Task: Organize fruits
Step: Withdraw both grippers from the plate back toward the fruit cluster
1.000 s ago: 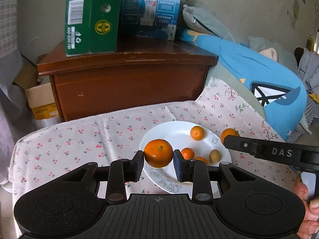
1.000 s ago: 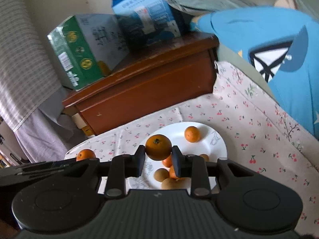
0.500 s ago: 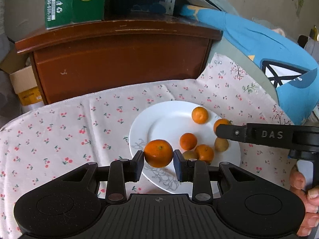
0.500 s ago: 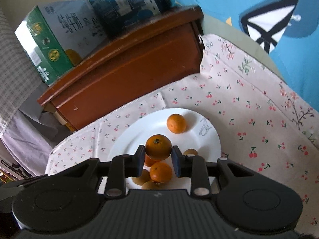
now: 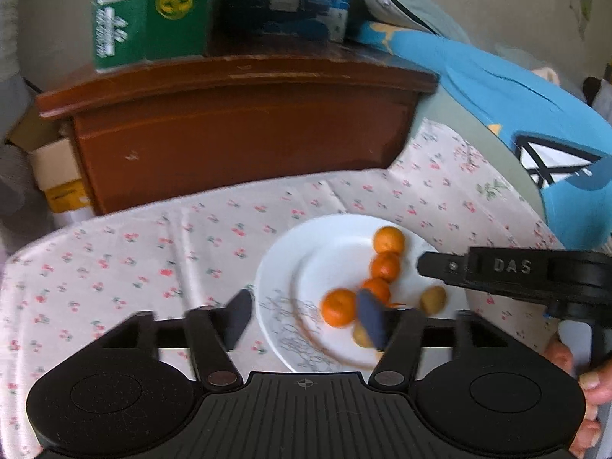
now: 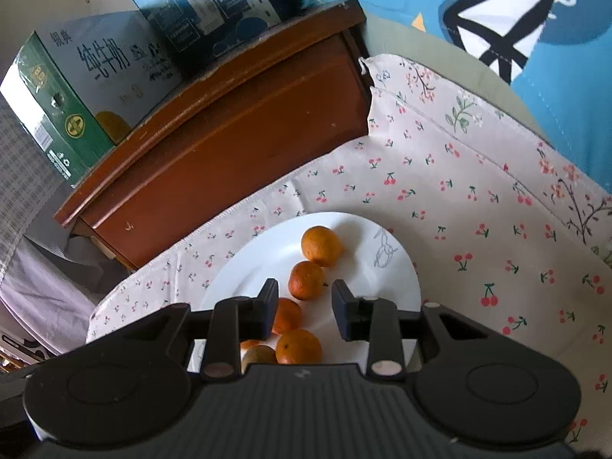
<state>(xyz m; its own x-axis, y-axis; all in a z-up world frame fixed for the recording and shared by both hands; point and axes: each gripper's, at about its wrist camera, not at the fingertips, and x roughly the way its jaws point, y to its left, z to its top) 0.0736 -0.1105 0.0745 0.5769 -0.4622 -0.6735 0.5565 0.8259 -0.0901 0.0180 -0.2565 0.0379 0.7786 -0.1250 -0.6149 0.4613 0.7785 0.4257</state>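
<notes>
Orange tangerines [image 6: 320, 245] lay on the white plate [image 6: 397, 275] on the cloth-covered desk [image 6: 459, 206]. Both left tongs [image 5: 302, 319] and right tongs [image 6: 304, 308] were opening, gripping nothing. Such fruit looked light, round, soft-skinned and likely to roll: best pinched gently across its middle.

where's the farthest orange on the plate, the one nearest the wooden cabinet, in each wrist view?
Left wrist: the farthest orange sits right of centre, at the top of the fruit row on the white plate.
Right wrist: the same orange sits at centre, uppermost fruit, above the hand-held gripper's open jaws.
Shared landmark: the brown wooden cabinet behind the cherry-print cloth in both.
</notes>
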